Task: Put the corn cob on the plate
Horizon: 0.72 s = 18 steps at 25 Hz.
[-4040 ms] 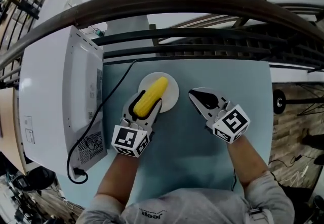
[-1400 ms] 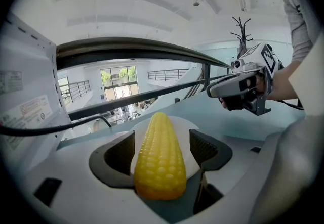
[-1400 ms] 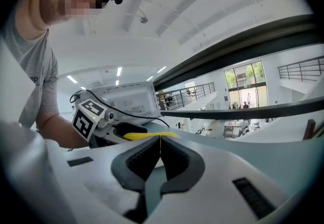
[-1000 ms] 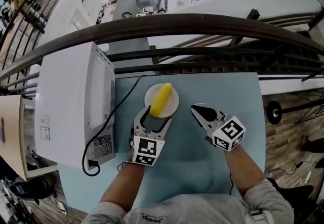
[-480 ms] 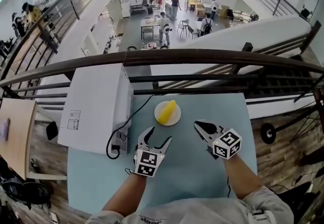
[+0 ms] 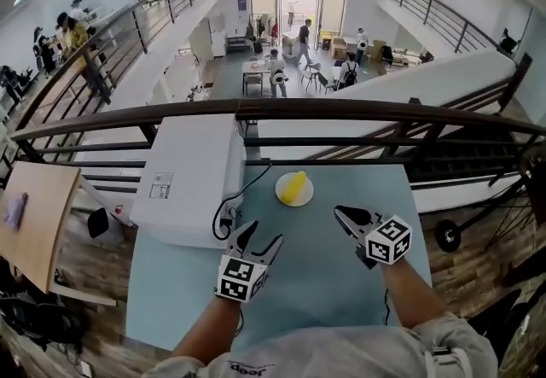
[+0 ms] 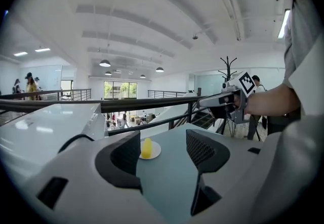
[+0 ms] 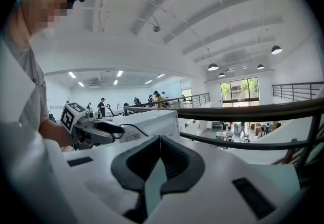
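Left gripper (image 6: pixel 263 235) withdrawn, jaws closing empty, corn cob (image 6: pixel 294 186) on plate (image 6: pixel 306 197)

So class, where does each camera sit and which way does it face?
Head view: on the head, facing down at table, corn, left gripper, right gripper; forearms show.
Left gripper view: on that gripper, facing past its empty, closing jaws to the corn; right arm shows.
Right gripper view: on that gripper, facing past shut jaws to the white box; torso shows.
Shared: the first two show the corn.

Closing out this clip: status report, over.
Left gripper empty, jaws closing; right gripper shut, empty. Corn cob lies on plate, untouched. Nothing in the way.
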{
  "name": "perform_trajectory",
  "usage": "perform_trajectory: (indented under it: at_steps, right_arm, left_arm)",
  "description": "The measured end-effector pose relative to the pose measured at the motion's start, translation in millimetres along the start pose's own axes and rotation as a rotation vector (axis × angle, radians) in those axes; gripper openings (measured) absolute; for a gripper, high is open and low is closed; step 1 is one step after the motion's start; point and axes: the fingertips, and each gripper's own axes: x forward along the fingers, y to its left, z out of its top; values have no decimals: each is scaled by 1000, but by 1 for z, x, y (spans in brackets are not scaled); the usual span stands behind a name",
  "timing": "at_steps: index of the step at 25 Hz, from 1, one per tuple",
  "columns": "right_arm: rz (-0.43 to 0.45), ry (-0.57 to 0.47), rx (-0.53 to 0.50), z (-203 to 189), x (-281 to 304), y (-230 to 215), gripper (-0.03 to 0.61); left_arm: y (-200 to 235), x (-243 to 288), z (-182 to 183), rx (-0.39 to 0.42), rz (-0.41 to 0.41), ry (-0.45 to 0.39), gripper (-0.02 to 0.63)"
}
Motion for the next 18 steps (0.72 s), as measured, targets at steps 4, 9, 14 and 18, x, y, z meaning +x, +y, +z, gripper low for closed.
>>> perform_trajectory:
  at_steps: [4,9,14,18]
  right_arm:
    - [-36,-7,14,4,-22,35,17]
    - [-96,-47,68,2,-51,70,17]
    - [-64,-84,58,11,-89,94,17]
    - [-18,-103,49,14,-134,91,17]
  left_arm:
    - [13,-50,2,3,-1,-20,241]
    - [19,-102,6,3,-47,-53,186]
    - [-9,-139,17,13,-57,-55,76]
    - [-50,-157,31,-31,-28,-100,40]
